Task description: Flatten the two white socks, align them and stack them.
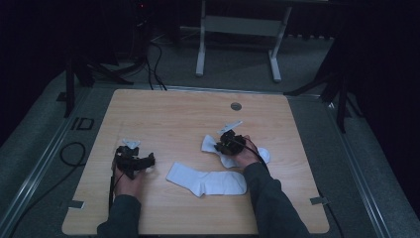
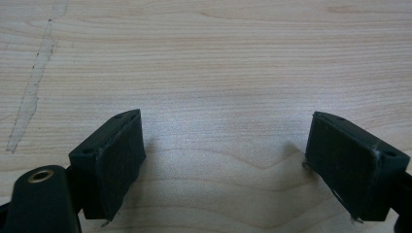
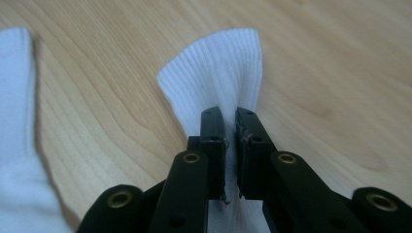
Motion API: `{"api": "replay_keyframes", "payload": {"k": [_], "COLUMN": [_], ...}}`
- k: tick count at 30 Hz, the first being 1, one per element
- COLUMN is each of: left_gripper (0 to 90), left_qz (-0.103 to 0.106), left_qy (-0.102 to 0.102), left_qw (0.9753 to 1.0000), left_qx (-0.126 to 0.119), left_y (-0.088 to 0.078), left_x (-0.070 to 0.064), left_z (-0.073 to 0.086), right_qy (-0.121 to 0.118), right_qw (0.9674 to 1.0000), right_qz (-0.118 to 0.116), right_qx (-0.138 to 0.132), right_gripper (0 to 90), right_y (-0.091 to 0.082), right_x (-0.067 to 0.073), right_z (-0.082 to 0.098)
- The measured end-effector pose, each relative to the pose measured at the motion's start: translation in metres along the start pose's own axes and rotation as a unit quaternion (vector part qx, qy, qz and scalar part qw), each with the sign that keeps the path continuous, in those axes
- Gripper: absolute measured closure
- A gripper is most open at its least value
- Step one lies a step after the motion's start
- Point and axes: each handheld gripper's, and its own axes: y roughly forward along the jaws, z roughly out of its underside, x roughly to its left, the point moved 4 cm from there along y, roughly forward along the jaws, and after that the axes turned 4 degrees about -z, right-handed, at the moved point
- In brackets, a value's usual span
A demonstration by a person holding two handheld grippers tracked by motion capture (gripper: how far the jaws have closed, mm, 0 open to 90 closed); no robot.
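Right claw [image 3: 231,145] clenched on ribbed white sock [image 3: 218,82], cuff pointing away, rest hidden under hand. Left claw [image 2: 228,165] released over bare tabletop [image 2: 218,58]. Second sock [image 1: 205,181] lying crosswise.

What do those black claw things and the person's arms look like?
Each gripper, left and right, is black, with two flat blocky jaws, brass-ringed holes on the arms, and a grey three-cornered plate on top. A dark cable trails from each. The person wears dark grey long sleeves.
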Motion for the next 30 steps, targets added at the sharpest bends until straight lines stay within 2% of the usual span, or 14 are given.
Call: {"api": "replay_keyframes", "payload": {"k": [9,15,26,30], "left_gripper": [14.1,14.1,14.1,14.1], "left_qz": [0.000,0.000,0.000,0.000], "left_qy": [0.000,-0.001,-0.001,0.000], "left_qw": [1.0000,1.0000,1.0000,1.0000], "left_qx": [0.000,-0.001,0.000,0.001], "left_y": [0.000,0.000,0.000,0.000], "left_x": [0.000,0.000,0.000,0.000], "left_z": [0.000,0.000,0.000,0.000], "right_qy": [0.004,-0.004,-0.022,-0.032], "right_qw": [0.9988,0.9968,0.9902,0.9880], "right_qz": [-0.002,-0.004,-0.008,-0.006], "right_qx": [-0.049,-0.079,-0.137,-0.151], "right_gripper": [83.1,83.1,82.8,82.7], "right_y": [-0.042,-0.068,-0.121,-0.136], "right_x": [0.001,0.007,0.017,0.020], "right_z": [-0.008,-0.013,-0.017,-0.018]}}
